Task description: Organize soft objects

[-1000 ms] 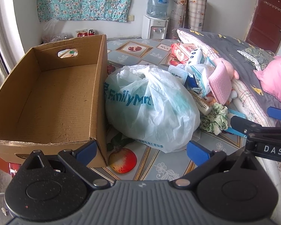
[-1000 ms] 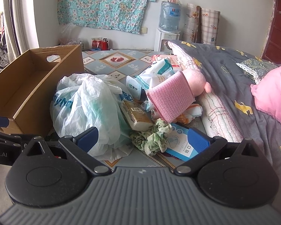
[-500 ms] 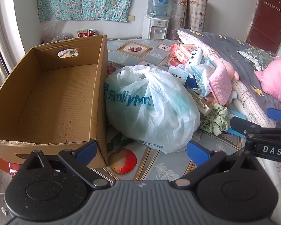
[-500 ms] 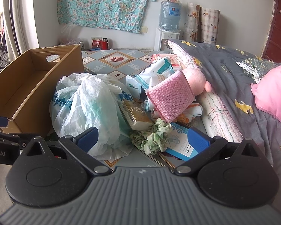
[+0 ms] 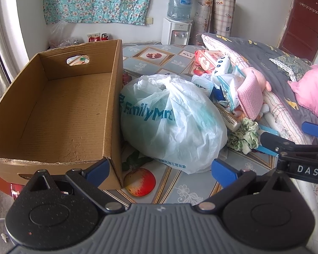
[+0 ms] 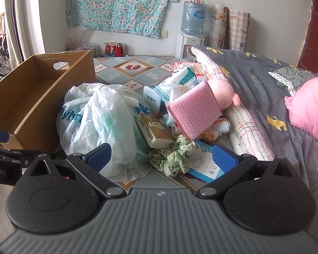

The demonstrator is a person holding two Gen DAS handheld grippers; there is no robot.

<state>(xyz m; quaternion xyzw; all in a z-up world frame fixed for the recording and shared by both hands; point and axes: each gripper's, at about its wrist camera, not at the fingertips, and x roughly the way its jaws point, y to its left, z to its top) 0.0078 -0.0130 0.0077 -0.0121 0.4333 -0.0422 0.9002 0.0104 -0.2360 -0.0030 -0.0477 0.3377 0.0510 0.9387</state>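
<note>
left wrist view: both grippers (image 5: 160, 169) (image 6: 161, 155) gape wide, empty; cardboard box (image 5: 53, 114) runs lengthwise away.

The cardboard box (image 5: 59, 114) looks matt and ribbed; the plastic bag (image 5: 171, 124) is thin, crinkled, faintly glossy; the pink knitted cloth (image 6: 193, 112) is coarse.

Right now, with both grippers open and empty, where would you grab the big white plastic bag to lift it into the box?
Probably by the bunched, knotted neck on top of the plastic bag, coming down from above. The body is wide and rounded, likely too broad for the jaws, while the gathered neck is narrow and stands exposed. The left gripper sits nearest, and the cardboard box is right beside the bag.
</note>
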